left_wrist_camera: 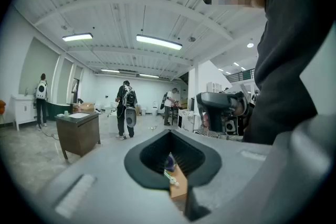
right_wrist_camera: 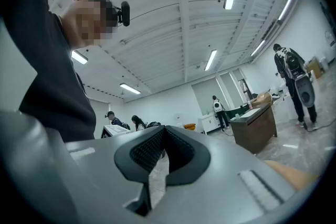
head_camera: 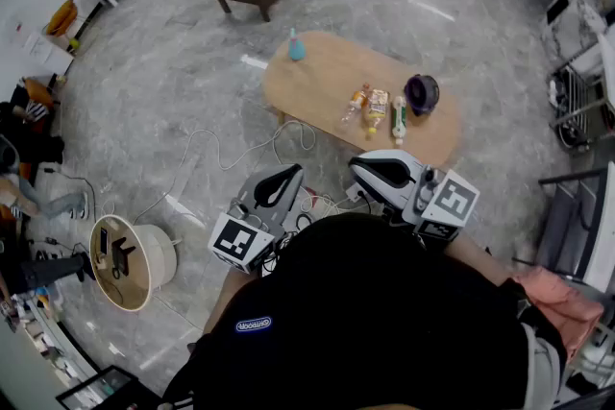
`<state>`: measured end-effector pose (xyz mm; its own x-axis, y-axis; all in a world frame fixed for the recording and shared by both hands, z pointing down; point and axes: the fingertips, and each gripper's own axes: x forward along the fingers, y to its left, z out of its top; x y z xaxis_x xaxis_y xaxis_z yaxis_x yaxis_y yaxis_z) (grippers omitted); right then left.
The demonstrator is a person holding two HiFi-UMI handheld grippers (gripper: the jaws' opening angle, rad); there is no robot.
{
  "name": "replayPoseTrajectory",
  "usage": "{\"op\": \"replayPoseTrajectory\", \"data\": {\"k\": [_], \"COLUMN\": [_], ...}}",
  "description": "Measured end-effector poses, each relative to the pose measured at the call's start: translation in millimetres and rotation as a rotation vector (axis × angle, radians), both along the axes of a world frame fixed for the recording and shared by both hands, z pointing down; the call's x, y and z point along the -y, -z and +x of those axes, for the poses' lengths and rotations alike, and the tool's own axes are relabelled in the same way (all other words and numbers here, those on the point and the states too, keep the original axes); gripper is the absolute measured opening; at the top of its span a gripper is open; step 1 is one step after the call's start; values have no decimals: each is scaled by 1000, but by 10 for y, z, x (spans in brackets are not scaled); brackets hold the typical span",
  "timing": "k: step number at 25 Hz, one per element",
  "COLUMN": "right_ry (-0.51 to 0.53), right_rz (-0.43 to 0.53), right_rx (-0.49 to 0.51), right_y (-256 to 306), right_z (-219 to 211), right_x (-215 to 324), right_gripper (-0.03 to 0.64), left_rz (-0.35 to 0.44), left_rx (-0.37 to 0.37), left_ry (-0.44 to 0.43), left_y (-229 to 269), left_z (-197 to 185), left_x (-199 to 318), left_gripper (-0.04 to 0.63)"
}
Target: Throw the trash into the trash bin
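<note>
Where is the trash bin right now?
In the head view, the trash bin stands on the floor at lower left, to the left of the left gripper and well away from the wooden table.

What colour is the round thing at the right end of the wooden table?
The round thing is dark purple; the head view shows it best.

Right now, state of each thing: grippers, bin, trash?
Left gripper: shut, empty.
Right gripper: shut, empty.
Bin: open, on floor, dark items inside.
Trash: lying on table, not picked up.
Blue bottle: upright on table.
</note>
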<state>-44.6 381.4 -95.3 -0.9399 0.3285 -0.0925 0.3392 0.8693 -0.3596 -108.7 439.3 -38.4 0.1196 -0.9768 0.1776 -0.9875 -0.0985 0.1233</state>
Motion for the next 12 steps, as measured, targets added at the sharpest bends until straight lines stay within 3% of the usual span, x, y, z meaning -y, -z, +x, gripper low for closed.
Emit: {"op": "replayPoseTrajectory", "data": {"k": [4, 12], "right_ry": [41, -49], "right_rz": [62, 89], "right_rx": [41, 45], "right_y": [22, -8], "right_z": [-132, 49], "right_x": [260, 444], "right_gripper": [29, 29], "left_rz": [33, 49], "left_rx": [50, 82], "left_ry": [44, -64], "left_y": [193, 203], "left_z": [-109, 78], "left_x": [247, 532], "left_gripper": [0, 0]}}
